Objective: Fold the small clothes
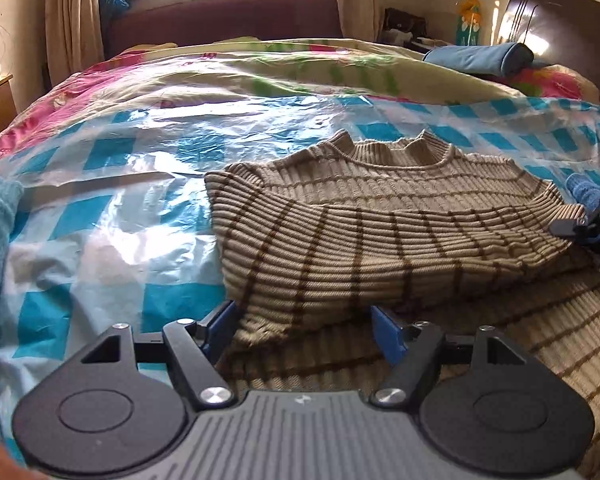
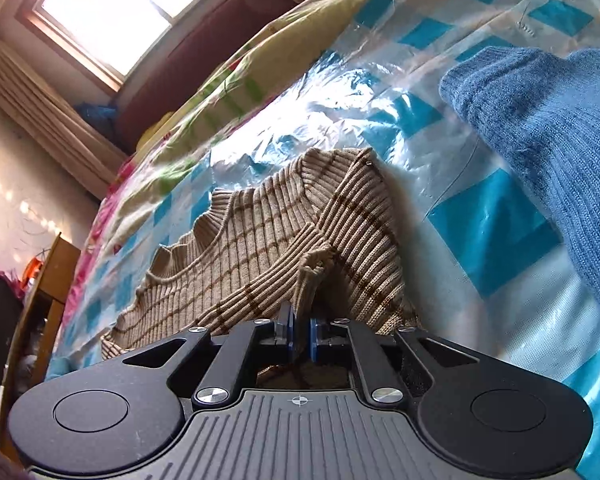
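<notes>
The beige ribbed knit sweater with thin brown stripes [image 1: 380,216] lies on the bed, on a crinkled plastic sheet with blue and white squares [image 1: 112,152]. One sleeve is folded across the body, and the collar points toward the window.

The main risk, as I judge it, is at the right tongs [image 2: 300,344]. Their blue pads stand almost together, with only a narrow gap, and a thin edge of the sweater seems to run between them. Whether the pads still press this edge I cannot say surely; it looks like a very light pinch. If the grip is so weak, the knit can slip out when the hand lifts, and the folded part would fall open again. The plastic sheet is smooth, so the whole sweater could also slide when one side is pulled.

The left tongs [image 1: 304,332] are wide open and hold nothing. The lower hem of the sweater lies between and just in front of their blue pads, so closing here could catch two layers together, or only the upper one.

A blue knit garment [image 2: 540,120] lies just beside the sweater, on the right, and could be dragged along.
</notes>
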The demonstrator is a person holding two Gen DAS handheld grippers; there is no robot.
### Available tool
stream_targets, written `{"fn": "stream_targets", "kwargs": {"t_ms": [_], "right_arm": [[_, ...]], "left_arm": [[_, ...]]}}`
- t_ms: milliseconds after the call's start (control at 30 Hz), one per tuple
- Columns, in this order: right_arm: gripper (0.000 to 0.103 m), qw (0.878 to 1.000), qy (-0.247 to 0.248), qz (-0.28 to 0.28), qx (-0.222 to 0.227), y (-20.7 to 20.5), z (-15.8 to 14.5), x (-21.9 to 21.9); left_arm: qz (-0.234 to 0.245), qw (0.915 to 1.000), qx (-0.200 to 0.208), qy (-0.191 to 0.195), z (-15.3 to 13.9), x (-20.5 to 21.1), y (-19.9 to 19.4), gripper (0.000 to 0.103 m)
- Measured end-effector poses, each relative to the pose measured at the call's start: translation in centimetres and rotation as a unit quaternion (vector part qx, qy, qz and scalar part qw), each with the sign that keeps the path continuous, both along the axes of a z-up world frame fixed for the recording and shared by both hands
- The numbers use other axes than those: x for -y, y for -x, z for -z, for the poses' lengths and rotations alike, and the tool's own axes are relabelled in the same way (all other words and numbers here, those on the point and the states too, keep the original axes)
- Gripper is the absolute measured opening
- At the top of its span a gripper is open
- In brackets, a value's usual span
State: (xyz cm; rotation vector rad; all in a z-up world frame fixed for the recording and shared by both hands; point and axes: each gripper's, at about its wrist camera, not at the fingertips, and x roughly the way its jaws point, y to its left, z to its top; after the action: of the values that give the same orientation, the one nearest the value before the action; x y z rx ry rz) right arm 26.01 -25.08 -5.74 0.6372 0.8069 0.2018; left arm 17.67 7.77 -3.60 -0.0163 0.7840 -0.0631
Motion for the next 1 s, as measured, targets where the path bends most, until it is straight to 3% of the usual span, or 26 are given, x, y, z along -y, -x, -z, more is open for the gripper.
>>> {"fn": "stream_targets", "kwargs": {"t_ms": [300, 433, 500, 700, 867, 1000], "right_arm": [[0.012, 0.999, 0.019, 0.004, 0.026, 0.9, -1.7, 0.7], [0.013, 0.998, 0.069, 0.003, 0.009, 0.5, -1.2, 0.1], [0.013, 0.998, 0.066, 0.005, 0.005, 0.6, -1.1, 0.3], [0.013, 0.992, 0.123, 0.013, 0.039, 2.6, -3.3, 0.0], [0.014, 0.988, 0.125, -0.054, 0.074, 3.2, -4.8, -2.9], [0.016, 0.983, 0.124, -0.119, 0.068, 2.5, -3.7, -5.8]], "left_arm": [[-0.009, 0.9991, 0.031, 0.029, -1.8, -0.5, 0.2, 0.076], [-0.007, 0.9999, -0.005, -0.013, -0.1, 0.5, -1.0, 0.077], [-0.010, 0.9996, -0.023, -0.012, 0.5, 0.4, -1.0, 0.076], [-0.015, 0.9998, 0.012, 0.010, -1.5, -0.4, 0.5, 0.076], [-0.007, 0.9988, 0.039, 0.030, -2.7, 0.2, -0.3, 0.076], [-0.005, 0.9997, 0.015, 0.019, -1.1, 0.8, -1.7, 0.076]]}}
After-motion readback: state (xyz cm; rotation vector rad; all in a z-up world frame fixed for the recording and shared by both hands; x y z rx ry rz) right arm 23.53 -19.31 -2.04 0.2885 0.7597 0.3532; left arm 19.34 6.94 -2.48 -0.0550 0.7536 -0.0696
